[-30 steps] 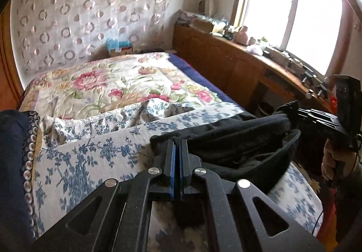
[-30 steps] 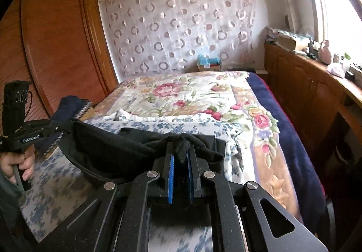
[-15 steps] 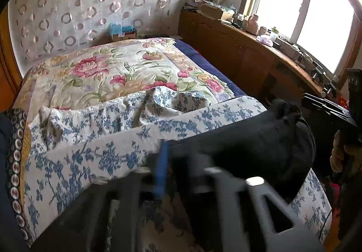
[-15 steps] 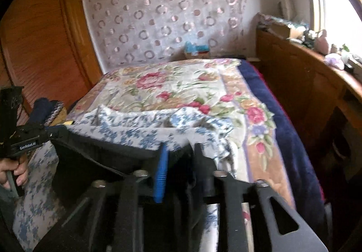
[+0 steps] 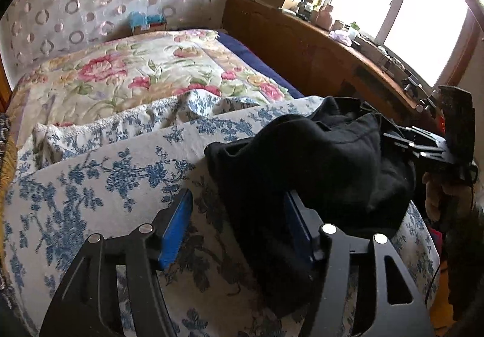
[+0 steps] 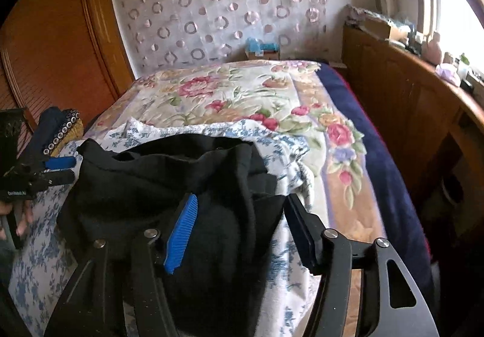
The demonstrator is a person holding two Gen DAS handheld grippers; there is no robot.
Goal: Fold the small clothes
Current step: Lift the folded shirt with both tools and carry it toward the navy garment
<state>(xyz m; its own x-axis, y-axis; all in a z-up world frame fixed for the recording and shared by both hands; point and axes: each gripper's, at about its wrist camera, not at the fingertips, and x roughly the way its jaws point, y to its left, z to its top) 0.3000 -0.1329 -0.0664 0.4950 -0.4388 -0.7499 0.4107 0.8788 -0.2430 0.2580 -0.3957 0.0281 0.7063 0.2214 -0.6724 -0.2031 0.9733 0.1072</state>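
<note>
A black garment (image 5: pixel 308 167) lies bunched on the blue-flowered white cloth (image 5: pixel 99 182) at the near end of the bed. My left gripper (image 5: pixel 239 225) is open; the garment's near edge lies between its fingers, not clamped. In the right wrist view the same garment (image 6: pixel 169 182) lies in a heap, and my right gripper (image 6: pixel 239 231) is open over its near part. The right gripper also shows at the right of the left wrist view (image 5: pixel 423 146). The left gripper shows at the left edge of the right wrist view (image 6: pixel 57 170).
A rose-patterned quilt (image 5: pixel 145 70) covers the far half of the bed. A wooden sideboard (image 5: pixel 317 46) with clutter runs under the window on the right. A wooden wardrobe (image 6: pixel 57 43) stands on the left. A dark folded item (image 6: pixel 57 131) lies at the bed's left edge.
Both grippers were shut on the black garment, holding it stretched between them. Both have opened, and the garment has dropped into a heap on the blue-flowered cloth.
</note>
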